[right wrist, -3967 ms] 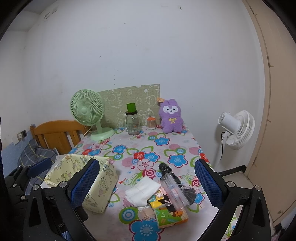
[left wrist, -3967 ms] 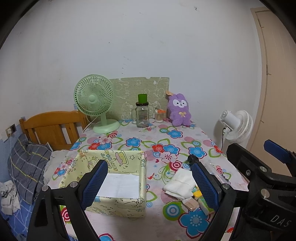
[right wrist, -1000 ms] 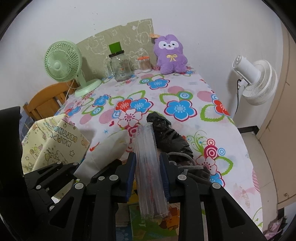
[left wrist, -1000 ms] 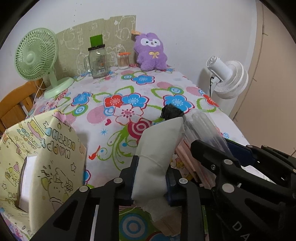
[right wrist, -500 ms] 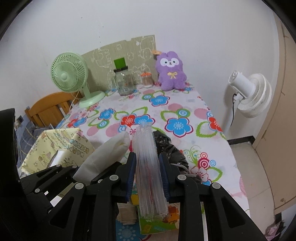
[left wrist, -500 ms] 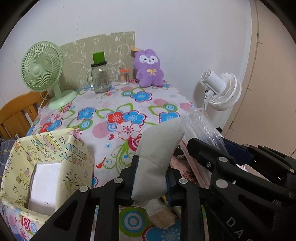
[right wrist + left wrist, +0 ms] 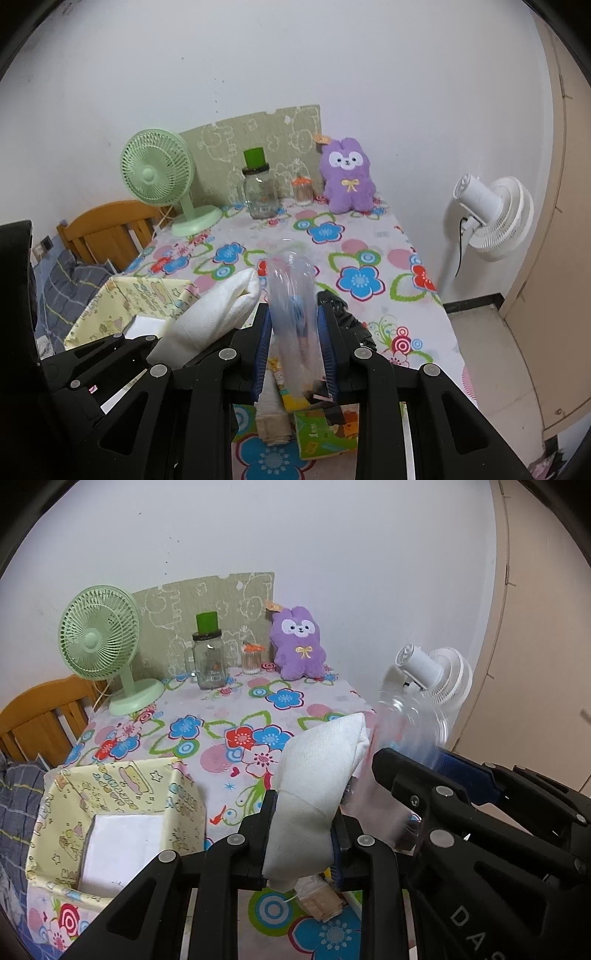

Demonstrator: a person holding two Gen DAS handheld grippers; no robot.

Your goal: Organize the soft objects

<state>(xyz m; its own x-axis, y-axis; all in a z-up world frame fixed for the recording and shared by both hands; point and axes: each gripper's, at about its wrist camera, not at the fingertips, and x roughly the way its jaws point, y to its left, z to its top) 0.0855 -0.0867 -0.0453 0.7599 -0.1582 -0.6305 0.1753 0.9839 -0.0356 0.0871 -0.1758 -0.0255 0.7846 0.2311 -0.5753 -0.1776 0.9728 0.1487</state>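
My left gripper (image 7: 301, 834) is shut on a folded white cloth (image 7: 314, 775), held in the air above the flowered tablecloth (image 7: 240, 716). The cloth (image 7: 214, 317) also shows at left in the right wrist view. My right gripper (image 7: 293, 332) is shut on a clear plastic pack (image 7: 291, 295), blurred and raised over the table; the same pack (image 7: 410, 727) appears to the right of the cloth. A yellow patterned box (image 7: 110, 805) stands open at the lower left with a white sheet inside. A purple plush rabbit (image 7: 299, 642) sits at the far end.
A green desk fan (image 7: 99, 642), a glass jar with a green lid (image 7: 210, 653) and a small jar (image 7: 253, 659) stand at the back. A green tissue pack (image 7: 325, 428), beige folded cloth (image 7: 271, 417) and a black bag (image 7: 343, 317) lie below the grippers. A white floor fan (image 7: 491, 218) stands right.
Both grippers have risen with the cloth and the clear pack still held, so the table looks farther below. The box and its white sheet now show more fully.
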